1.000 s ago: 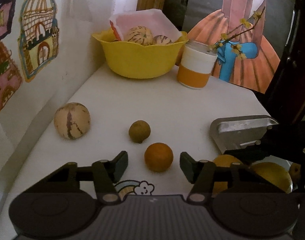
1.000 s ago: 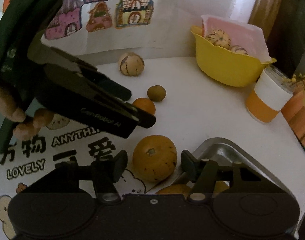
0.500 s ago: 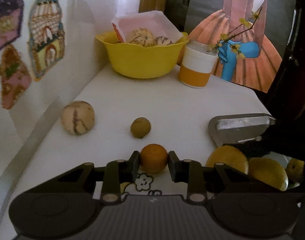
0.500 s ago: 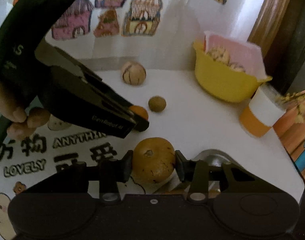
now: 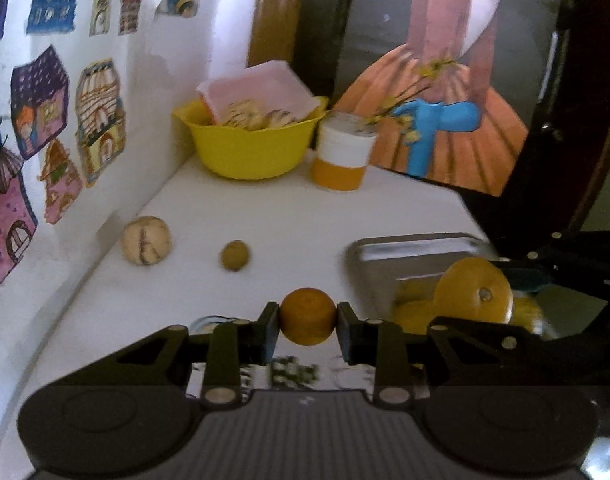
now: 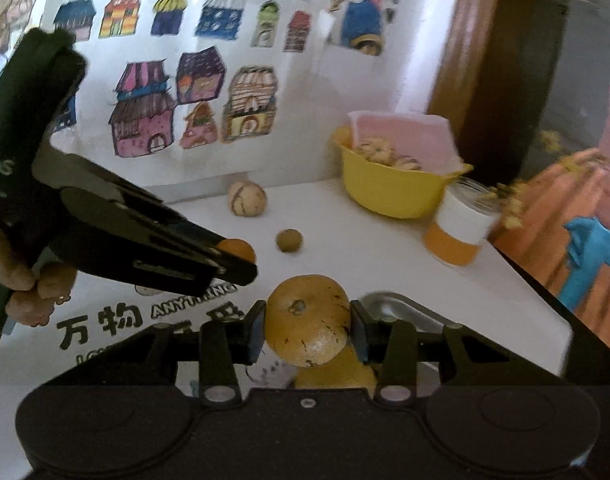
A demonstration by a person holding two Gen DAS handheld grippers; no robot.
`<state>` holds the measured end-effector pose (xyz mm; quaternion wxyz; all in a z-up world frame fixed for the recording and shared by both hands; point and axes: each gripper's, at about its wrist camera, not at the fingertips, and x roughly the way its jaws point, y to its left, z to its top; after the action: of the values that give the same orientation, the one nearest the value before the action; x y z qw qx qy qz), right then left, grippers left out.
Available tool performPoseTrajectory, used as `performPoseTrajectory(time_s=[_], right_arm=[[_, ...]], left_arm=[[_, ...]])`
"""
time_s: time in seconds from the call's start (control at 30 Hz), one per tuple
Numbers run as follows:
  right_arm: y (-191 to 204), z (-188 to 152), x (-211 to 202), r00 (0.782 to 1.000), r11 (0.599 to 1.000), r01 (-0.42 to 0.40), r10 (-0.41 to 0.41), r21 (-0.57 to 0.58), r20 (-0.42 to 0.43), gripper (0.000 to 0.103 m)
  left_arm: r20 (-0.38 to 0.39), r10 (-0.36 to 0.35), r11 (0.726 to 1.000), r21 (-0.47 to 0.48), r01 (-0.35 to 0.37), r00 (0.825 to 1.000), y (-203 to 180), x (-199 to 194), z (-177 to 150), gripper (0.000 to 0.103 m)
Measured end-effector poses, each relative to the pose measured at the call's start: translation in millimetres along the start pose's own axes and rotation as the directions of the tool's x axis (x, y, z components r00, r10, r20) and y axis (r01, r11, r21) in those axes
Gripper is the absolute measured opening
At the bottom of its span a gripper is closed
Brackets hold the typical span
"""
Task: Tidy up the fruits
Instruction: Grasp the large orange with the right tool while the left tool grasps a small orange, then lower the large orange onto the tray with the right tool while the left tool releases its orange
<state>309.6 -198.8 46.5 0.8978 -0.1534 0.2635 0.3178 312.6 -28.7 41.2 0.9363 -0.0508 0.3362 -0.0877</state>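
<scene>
My left gripper is shut on a small orange, held above the white table. In the right wrist view that same gripper reaches in from the left with the small orange showing at its tip. A larger speckled orange is clamped in my right gripper, lifted over the metal tray. The left wrist view shows this big orange above the tray, where more yellow fruit lies. A striped pale melon and a small brown fruit rest on the table.
A yellow bowl with striped fruit and pink paper stands at the back corner, an orange-and-white cup beside it. A wall with house drawings runs along the left. A person's hand holds the left gripper. A dark frame borders the right.
Both grippers closed on their oranges and lifted them off the table. The big orange now hangs over the tray; both views rose and tilted up.
</scene>
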Motion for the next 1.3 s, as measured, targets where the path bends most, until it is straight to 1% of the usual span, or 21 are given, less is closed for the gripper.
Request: performPoseTrajectory(time_s=[0.13, 0.33, 0.5, 0.6, 0.67, 0.77, 0.9, 1.03, 1.13, 1.3], right_arm=[[-6, -11, -32, 0.999, 0.999, 0.052, -0.052, 0.003, -0.004, 0.044], [-19, -38, -70, 0.993, 0.993, 0.114, -0.113, 0.037, -0.017, 0.044], [-28, -69, -87, 0.989, 0.987, 0.140, -0.137, 0.076, -0.046, 0.044], [-31, -91, -91, 0.987, 0.984, 0.155, -0.150, 0.088, -0.058, 0.044], [-34, -103, -90, 0.987, 0.982, 0.151, -0.143, 0.110, -0.070, 0.044], [-38, -119, -88, 0.987, 0.979, 0.147, -0.135, 0.142, -0.085, 0.044], [-39, -133, -87, 0.988, 0.978, 0.142, -0.129, 0.154, -0.088, 0.044], [-37, -139, -88, 0.988, 0.977, 0.144, -0.133, 0.156, -0.079, 0.044], [-35, -142, -89, 0.989, 0.978, 0.140, -0.130, 0.155, -0.074, 0.044], [-31, -144, -89, 0.990, 0.980, 0.136, -0.127, 0.149, -0.064, 0.044]], left_arm=[[0.019, -0.043, 0.998, 0.037, 0.042, 0.999, -27, -16, -1, 0.033], [0.001, -0.113, 0.991, 0.068, 0.113, 0.994, -69, -20, -4, 0.033], [-0.041, -0.168, 0.978, 0.117, 0.171, 0.985, -102, -15, -14, 0.033], [-0.085, -0.194, 0.969, 0.139, 0.205, 0.977, -117, -10, -25, 0.033], [-0.112, -0.207, 0.964, 0.147, 0.223, 0.972, -125, -4, -31, 0.033], [-0.132, -0.212, 0.959, 0.161, 0.232, 0.968, -133, 2, -37, 0.033], [-0.146, -0.210, 0.953, 0.190, 0.236, 0.967, -144, 7, -44, 0.033], [-0.171, -0.212, 0.948, 0.205, 0.245, 0.962, -153, 12, -50, 0.033], [-0.181, -0.204, 0.947, 0.213, 0.241, 0.962, -155, 16, -53, 0.033], [-0.185, -0.171, 0.952, 0.220, 0.210, 0.968, -155, 19, -55, 0.033]])
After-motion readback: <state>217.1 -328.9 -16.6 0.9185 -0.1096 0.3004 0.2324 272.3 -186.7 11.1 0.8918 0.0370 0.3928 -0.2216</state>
